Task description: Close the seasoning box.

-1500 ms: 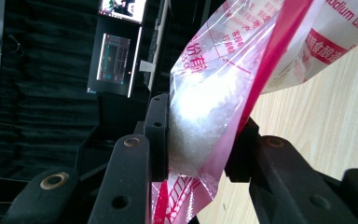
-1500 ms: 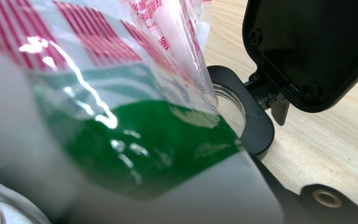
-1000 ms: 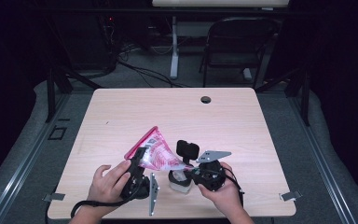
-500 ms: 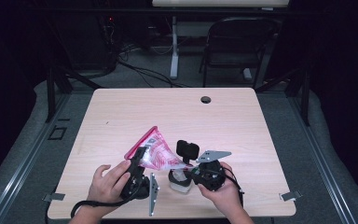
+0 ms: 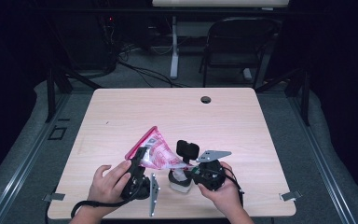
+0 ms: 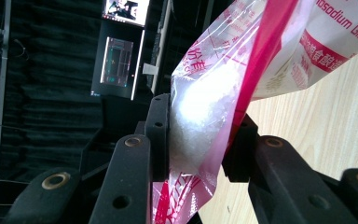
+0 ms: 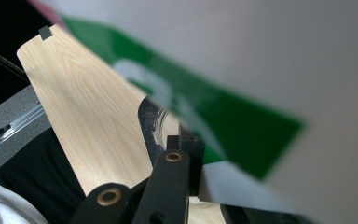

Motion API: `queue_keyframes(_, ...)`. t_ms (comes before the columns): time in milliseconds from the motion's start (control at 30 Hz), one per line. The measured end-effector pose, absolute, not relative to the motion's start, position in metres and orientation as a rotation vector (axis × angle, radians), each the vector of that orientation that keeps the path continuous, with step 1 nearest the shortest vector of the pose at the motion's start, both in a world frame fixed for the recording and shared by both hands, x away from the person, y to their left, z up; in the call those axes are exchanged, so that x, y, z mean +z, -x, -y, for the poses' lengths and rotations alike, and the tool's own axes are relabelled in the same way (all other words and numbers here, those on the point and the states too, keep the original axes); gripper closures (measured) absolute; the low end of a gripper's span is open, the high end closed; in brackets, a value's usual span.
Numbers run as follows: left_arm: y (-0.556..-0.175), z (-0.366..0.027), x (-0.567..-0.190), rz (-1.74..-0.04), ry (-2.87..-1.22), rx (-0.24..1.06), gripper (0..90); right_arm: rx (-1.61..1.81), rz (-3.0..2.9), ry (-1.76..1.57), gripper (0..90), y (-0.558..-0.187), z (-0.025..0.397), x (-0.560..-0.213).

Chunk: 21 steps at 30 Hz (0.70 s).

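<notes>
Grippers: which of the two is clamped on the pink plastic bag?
The left gripper; its jaws pinch the pink bag. The right gripper holds a white container instead.

1. Left hand-held gripper [image 5: 141, 161]: black body w/ black jaws, brass-coloured round fittings at the joints, grey three-cornered plate, black cable trailing off.
2. Right hand-held gripper [image 5: 182, 173]: black too, grey three-cornered plate on top, same brass-coloured fittings.
3. Both hands bare, no sleeves visible.

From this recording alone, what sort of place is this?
Probably a dark lab or recording studio: black curtains, a lit monitor, floor cables and a folding chair behind one bare wooden table.
</notes>
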<state>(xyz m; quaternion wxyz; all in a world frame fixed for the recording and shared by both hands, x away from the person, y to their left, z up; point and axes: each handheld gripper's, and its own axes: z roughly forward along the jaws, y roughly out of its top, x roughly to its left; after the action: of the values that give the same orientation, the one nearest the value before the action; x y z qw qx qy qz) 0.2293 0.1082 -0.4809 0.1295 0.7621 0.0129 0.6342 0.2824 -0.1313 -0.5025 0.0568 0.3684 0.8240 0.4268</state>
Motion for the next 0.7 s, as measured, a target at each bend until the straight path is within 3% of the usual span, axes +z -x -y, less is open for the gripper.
queue_keyframes(700,-0.2280,-0.1070,-0.4802,-0.031,-2.211,1.839,69.2,1.279,-2.503,-1.117,90.0,-0.2823,0.1311,-0.5022)
